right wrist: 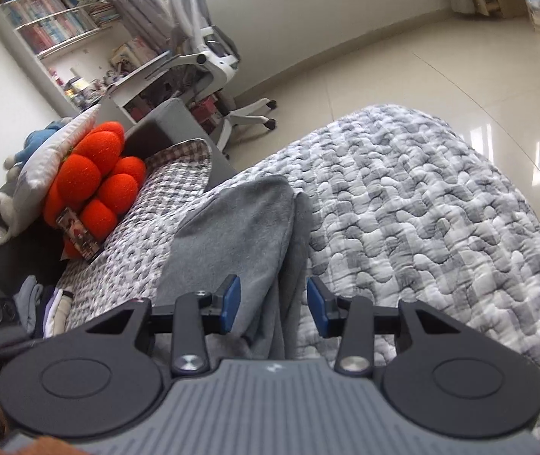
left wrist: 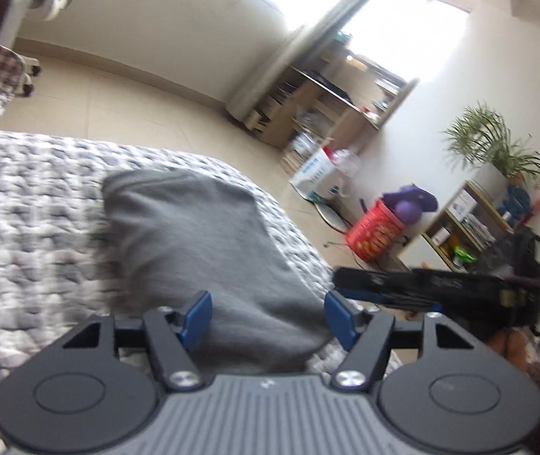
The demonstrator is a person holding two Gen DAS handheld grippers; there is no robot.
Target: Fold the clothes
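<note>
Over on the left, the bed's grey-and-white quilted cover runs under everything, and a folded grey knit garment lies on it. The left tool hangs above the garment's near end with its blue-padded jaws spread wide, cloth visible between them but nothing pinched. The view here is blurred, so I cannot tell whether the pads touch the fabric. Just to its right a black bar-shaped device crosses the view. Beyond it, on the floor, a red printed bucket with a purple toy in it sits near a low wooden shelf topped by a green potted plant.

From the right-hand side, a cluster of orange plush balls leans against a white pillow at the far left of the bed, and a white mesh office chair stands on the tiled floor behind. The same garment lies in a long strip, one layer folded over a darker one, reaching toward the right tool. That tool's jaws also stand apart, straddling the garment's near edge without clamping it. The quilt spreads off to the right.
</note>
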